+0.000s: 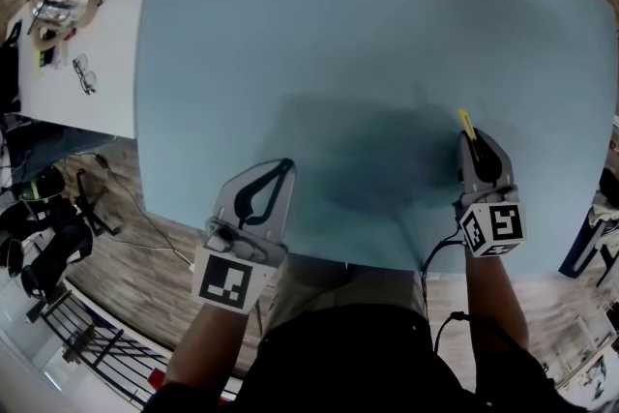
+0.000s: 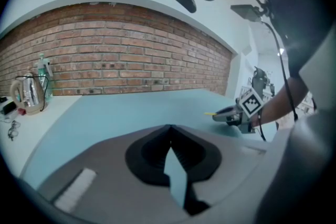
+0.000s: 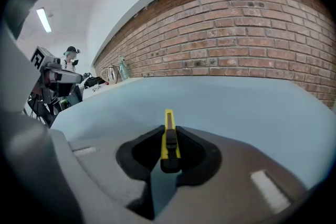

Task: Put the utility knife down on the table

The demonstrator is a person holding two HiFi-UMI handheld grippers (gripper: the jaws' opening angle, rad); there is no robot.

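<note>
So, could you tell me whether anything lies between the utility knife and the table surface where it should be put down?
Nothing visible does. The right gripper holds the utility knife over a bare stretch of the blue table. The kettle and glasses sit far off on the white table.

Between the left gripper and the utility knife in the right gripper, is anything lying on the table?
Nothing: in the head view only bare blue table separates the left gripper from the utility knife clamped in the right gripper.
</note>
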